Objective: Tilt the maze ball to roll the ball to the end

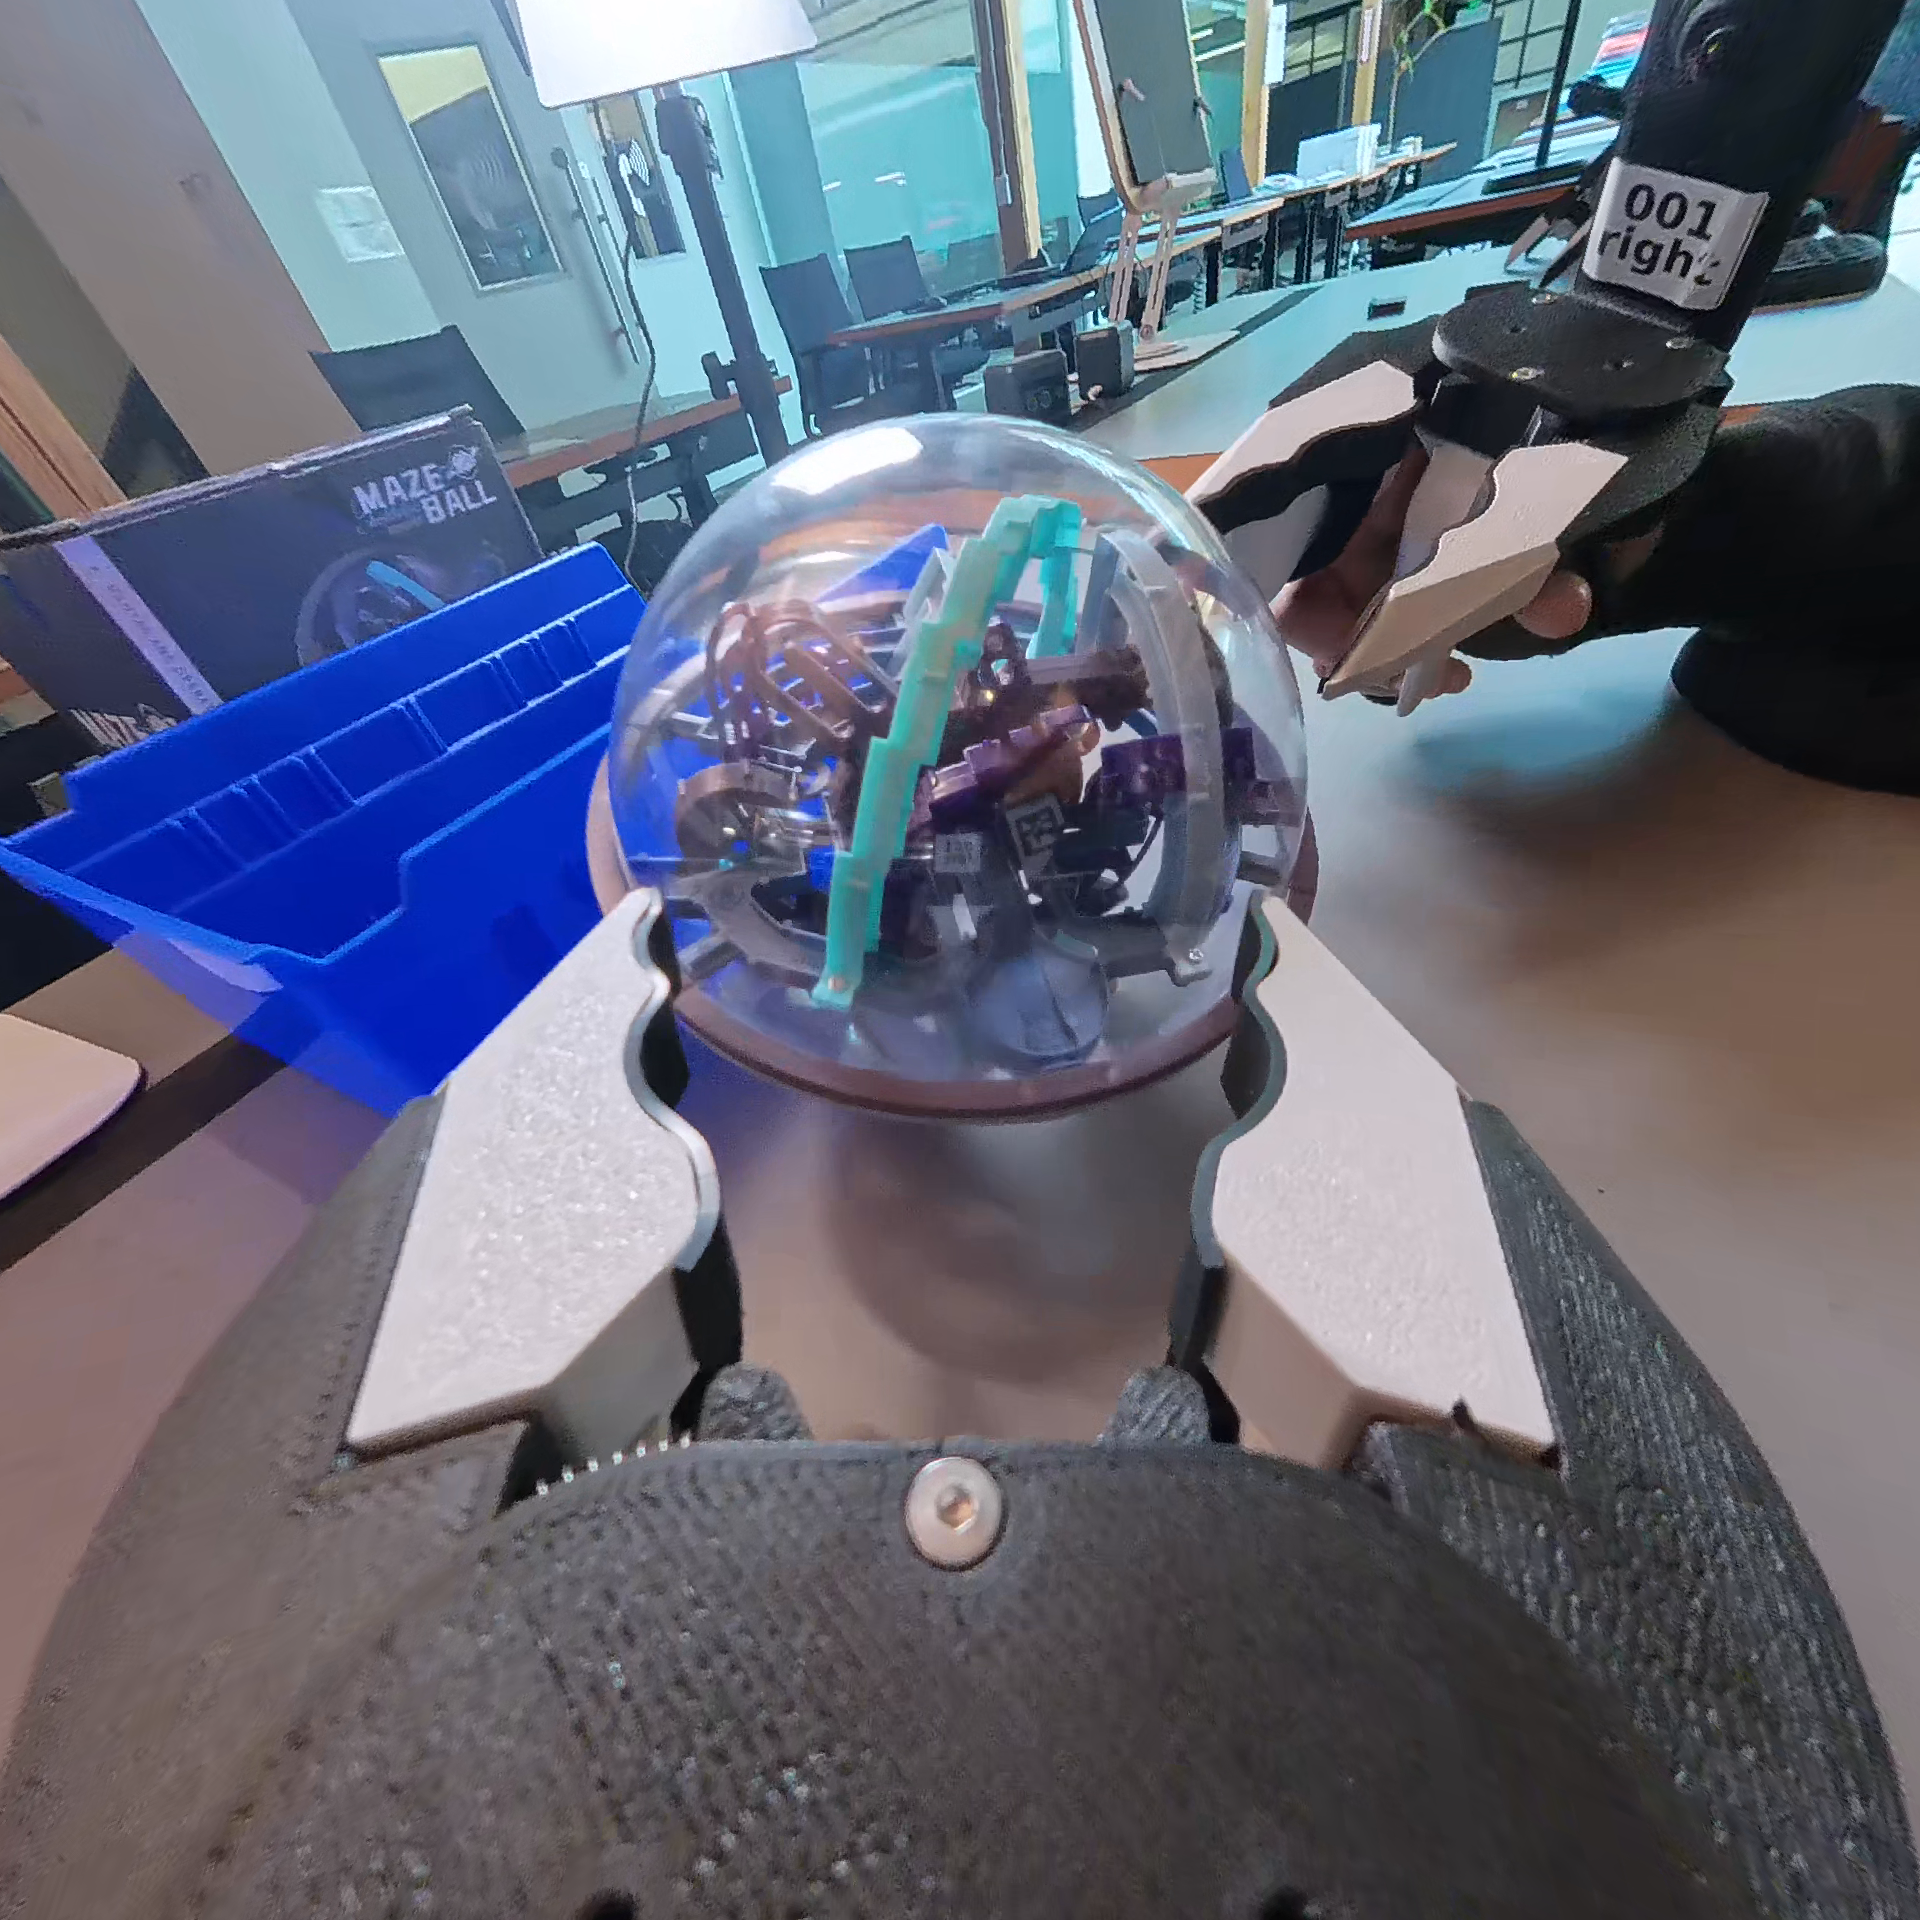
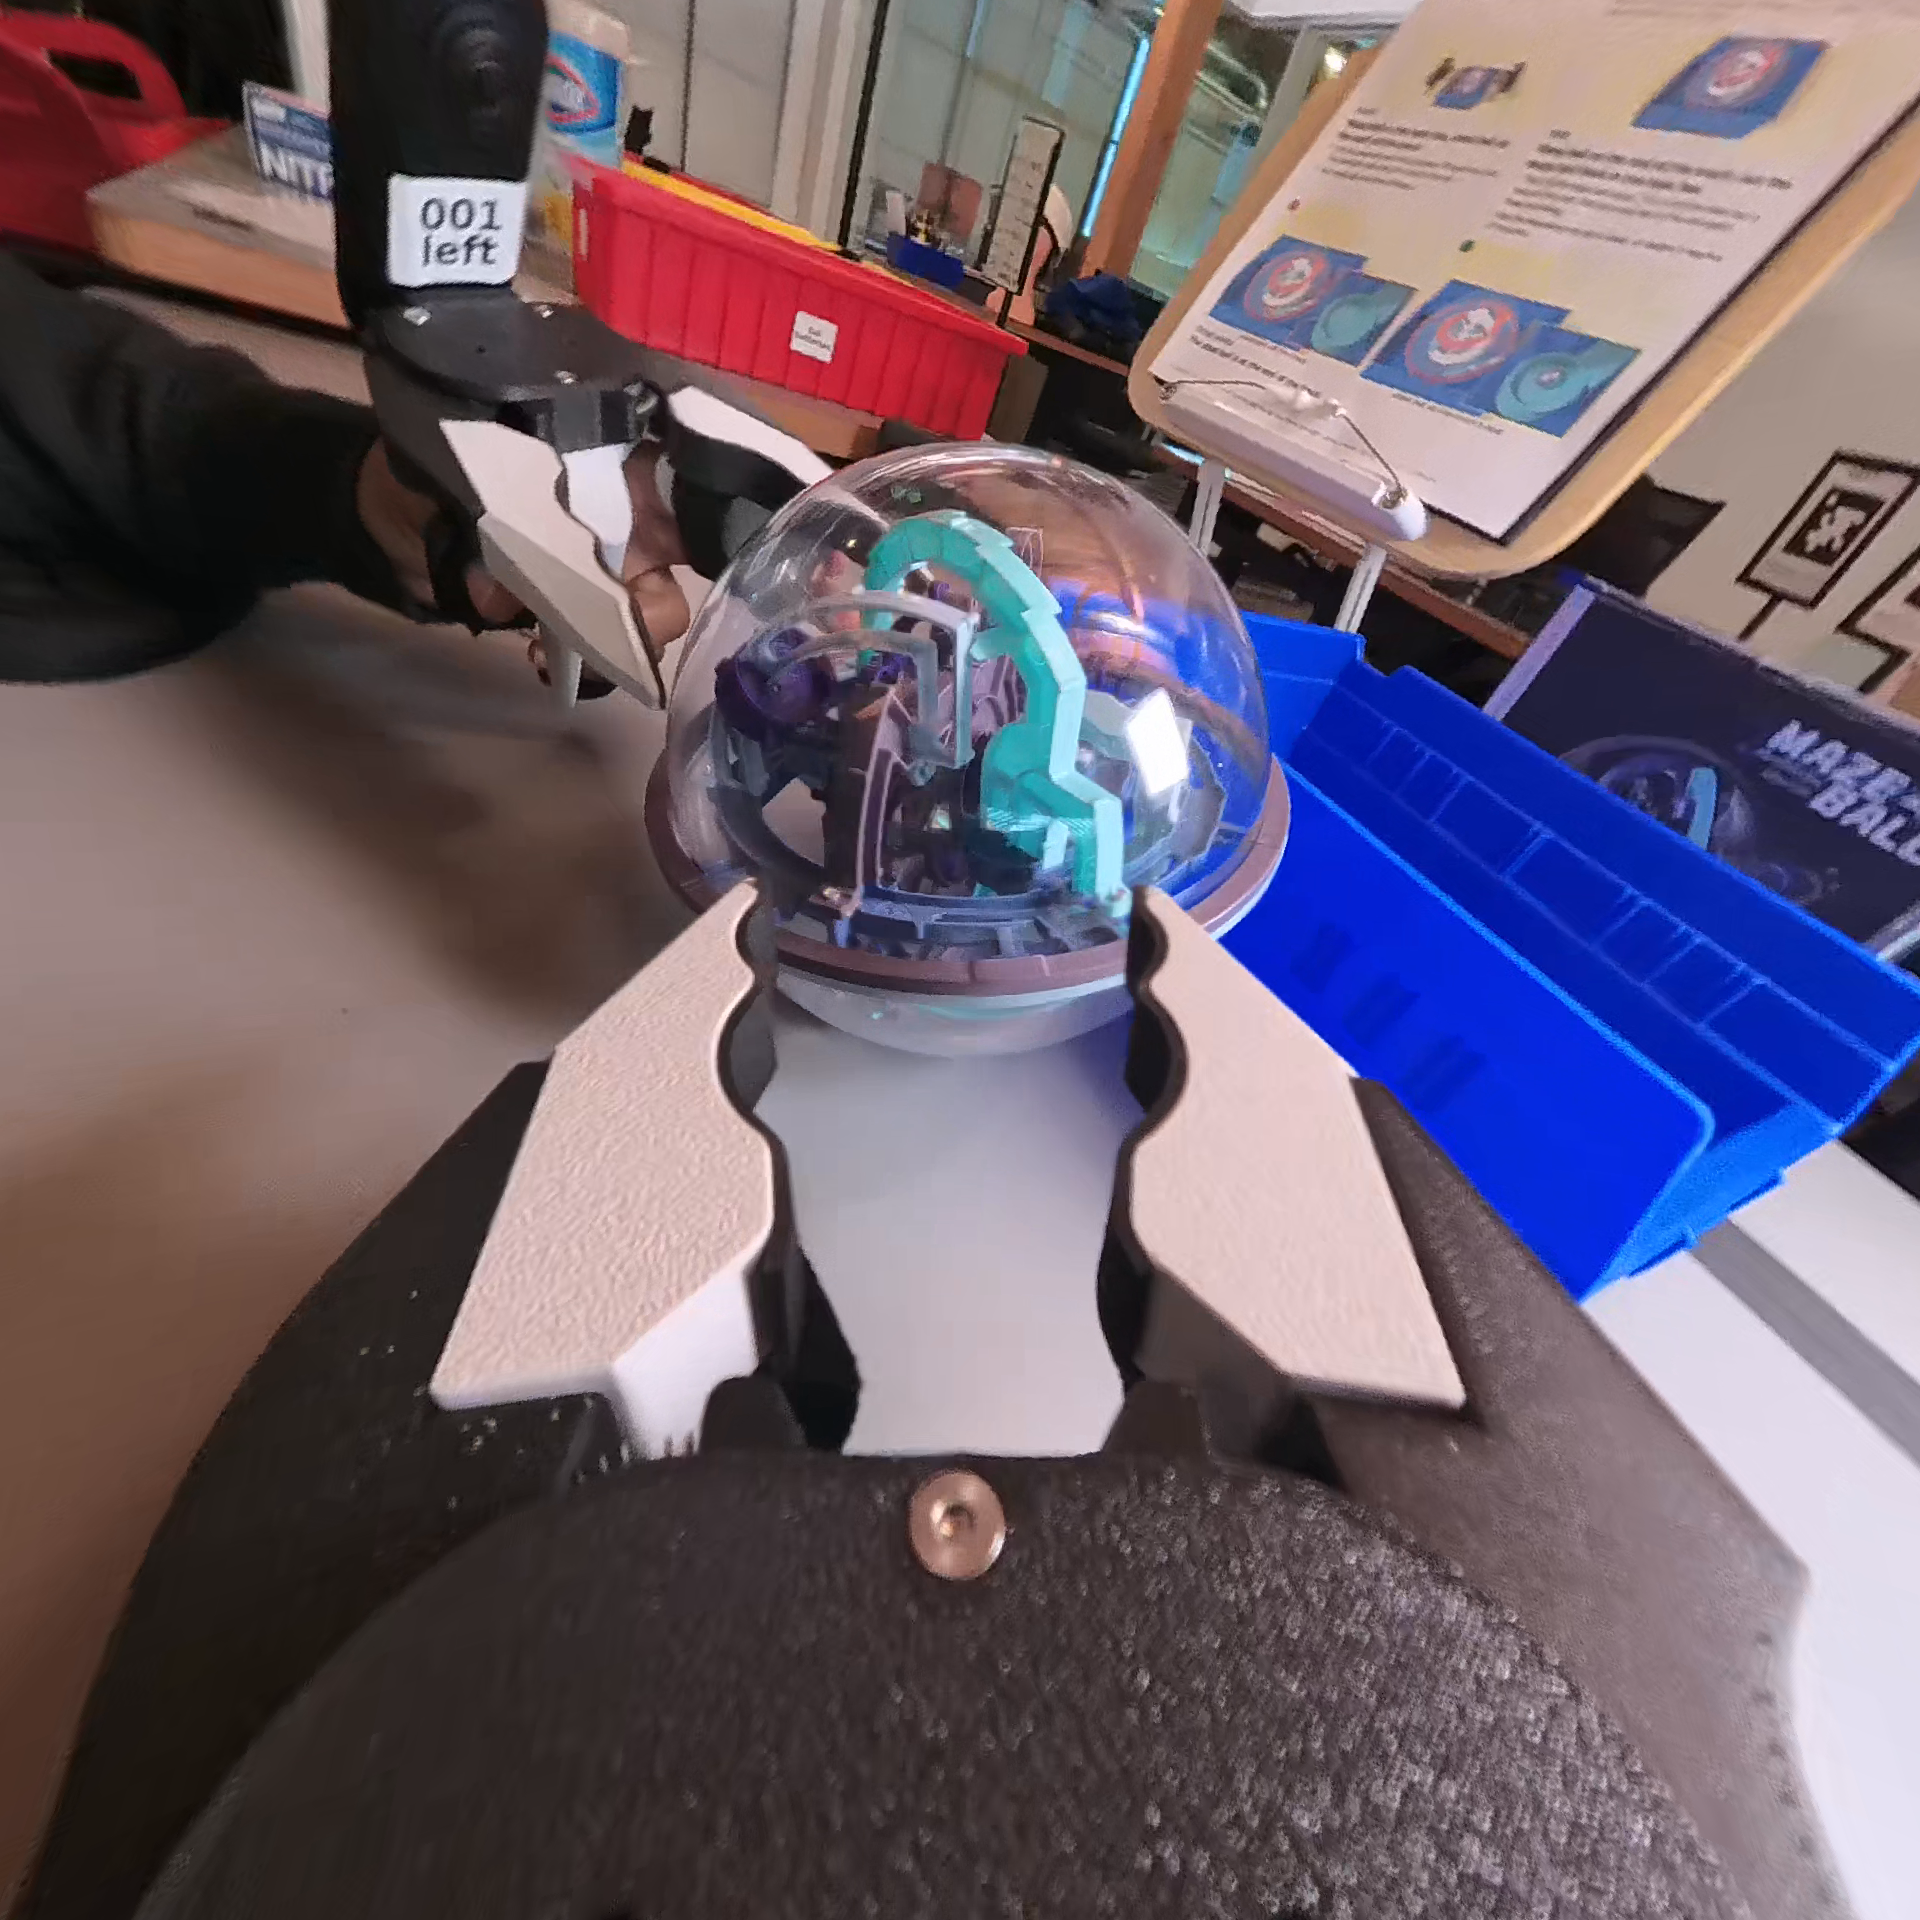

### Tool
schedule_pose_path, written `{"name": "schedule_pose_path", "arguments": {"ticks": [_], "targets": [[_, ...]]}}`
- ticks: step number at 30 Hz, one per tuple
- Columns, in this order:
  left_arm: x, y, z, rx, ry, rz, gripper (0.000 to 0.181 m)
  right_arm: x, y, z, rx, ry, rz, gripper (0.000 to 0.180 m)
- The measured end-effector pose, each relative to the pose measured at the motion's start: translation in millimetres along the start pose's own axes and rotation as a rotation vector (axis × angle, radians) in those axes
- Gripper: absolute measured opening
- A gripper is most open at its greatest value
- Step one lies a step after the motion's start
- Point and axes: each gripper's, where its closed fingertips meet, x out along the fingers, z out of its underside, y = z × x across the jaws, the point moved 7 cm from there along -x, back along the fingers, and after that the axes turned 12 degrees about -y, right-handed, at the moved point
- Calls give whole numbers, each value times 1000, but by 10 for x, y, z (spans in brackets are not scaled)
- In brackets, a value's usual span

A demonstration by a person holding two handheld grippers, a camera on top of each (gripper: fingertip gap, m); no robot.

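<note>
The maze ball is a clear sphere with teal, purple and brown tracks inside and a brown ring round its middle. It rests on the table. My left gripper is open, its fingertips at either side of the ball's lower near face. My right gripper is open the same way on the opposite side of the ball. Each gripper also shows in the other's view, the right and the left, tips at the ball's edge. Firm contact cannot be told. The small ball inside is not distinguishable.
A blue bin stands right beside the ball, also in the right wrist view. The toy's dark box stands behind the bin. An instruction board on a stand and a red bin are farther back.
</note>
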Motion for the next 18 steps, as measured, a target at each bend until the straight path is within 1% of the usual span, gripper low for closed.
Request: {"name": "schedule_pose_path", "arguments": {"ticks": [3,5,8,11,13,15,18], "targets": [[-49,-38,-4,-3,18,-1,105,23,69,43,94,-17,-19,87],[-62,-75,21,-23,7,9,109,47,91,79,133,-31,-35,95],[-10,-66,104,-62,-36,69,121,74,98,107,121,-43,-16,98],[60,1,108,-31,-66,86,124,122,65,138,100,-77,-11,100],[111,45,86,-32,-67,102,124,126,49,137,85,-84,-2,97],[148,35,93,-24,-92,73,124,101,55,130,78,-74,3,89],[123,6,97,-21,-81,62,119,64,48,123,69,-64,-19,75]]}}
